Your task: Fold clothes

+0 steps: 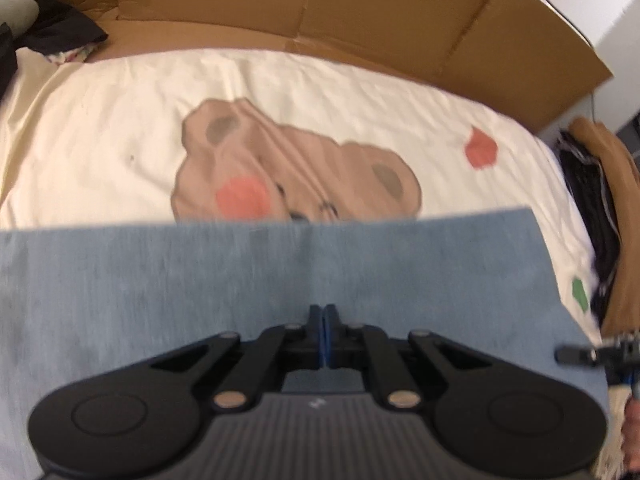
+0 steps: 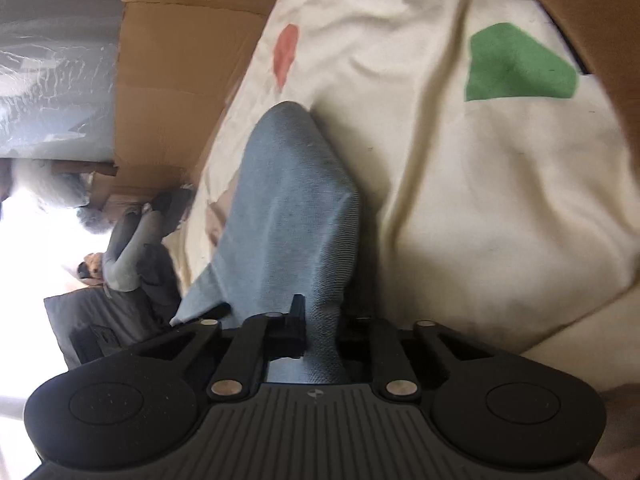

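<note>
**Blue cloth held at two points over the bed**

My left hand-held gripper [image 1: 324, 312] has its fingers pressed together on the near edge of the blue cloth [image 1: 260, 272]. From there the cloth spreads flat toward 12 o'clock and covers the lower part of the bear print [image 1: 280, 164] on the bed sheet [image 1: 100, 120]. My right hand-held gripper [image 2: 320, 320] is closed on a bunched part of the same cloth, which runs in a ridge toward 12 o'clock over the sheet. Its tip also shows at 3 o'clock in the left view.

I judge the folding is in the middle: the far edge is straight and the cloth looks smooth, but I cannot tell how many layers lie there. Dark clothes [image 1: 60, 36] wait at 10 o'clock, a pile [image 1: 592, 208] at 3 o'clock.
</note>
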Motion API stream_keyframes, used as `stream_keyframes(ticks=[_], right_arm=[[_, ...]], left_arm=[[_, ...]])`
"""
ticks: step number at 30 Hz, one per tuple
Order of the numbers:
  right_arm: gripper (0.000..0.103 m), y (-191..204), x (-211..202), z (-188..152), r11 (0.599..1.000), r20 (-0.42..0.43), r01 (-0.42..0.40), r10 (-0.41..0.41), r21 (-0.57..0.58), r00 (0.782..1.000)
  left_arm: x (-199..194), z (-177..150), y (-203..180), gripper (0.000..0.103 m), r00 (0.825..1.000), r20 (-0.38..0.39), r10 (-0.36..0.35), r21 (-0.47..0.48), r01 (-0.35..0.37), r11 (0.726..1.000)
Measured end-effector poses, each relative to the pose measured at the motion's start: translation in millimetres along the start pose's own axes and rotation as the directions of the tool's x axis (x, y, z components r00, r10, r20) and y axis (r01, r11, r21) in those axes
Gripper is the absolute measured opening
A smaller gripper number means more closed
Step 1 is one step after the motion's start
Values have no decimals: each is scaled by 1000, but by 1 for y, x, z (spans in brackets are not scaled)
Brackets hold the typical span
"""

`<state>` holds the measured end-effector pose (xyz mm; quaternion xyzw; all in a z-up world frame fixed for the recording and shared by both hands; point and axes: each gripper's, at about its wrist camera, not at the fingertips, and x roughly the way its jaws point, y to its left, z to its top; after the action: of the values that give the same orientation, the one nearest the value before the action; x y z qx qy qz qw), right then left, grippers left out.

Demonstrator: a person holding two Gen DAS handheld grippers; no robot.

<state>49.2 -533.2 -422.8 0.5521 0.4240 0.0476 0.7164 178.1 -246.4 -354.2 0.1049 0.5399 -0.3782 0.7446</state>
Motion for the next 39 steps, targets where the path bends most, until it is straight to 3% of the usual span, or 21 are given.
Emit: stream_keyframes(ticks=[8,16,19,23,25,33,39], right_arm=[[7,43,-17,-8,997,27,-14,16,-73,999],[7,121,-23,-16,979,15,64,-62,-191,998],[7,151,-23,-20,967,10,93,-93,-236,996],[7,189,-20,-25,948,-11,125,-134,-292,991],[7,208,-17,-29,935,-22,145,-160,-325,987],[7,279,10,-51,869,-61,203,-257,-451,965],[7,324,38,-73,823,-77,240,-324,-515,943]], left_arm=[[3,24,19,3,999,28,-18,-120,21,993],[-34,5,33,6,993,58,-99,-157,107,982],[-56,-9,43,13,988,72,-140,-221,152,963],[-86,-29,53,35,984,109,-144,-244,167,955],[-98,-40,62,35,978,126,-167,-280,197,940],[-137,-77,103,37,970,213,-119,-389,196,900],[-162,-102,129,52,962,265,-71,-443,187,877]])
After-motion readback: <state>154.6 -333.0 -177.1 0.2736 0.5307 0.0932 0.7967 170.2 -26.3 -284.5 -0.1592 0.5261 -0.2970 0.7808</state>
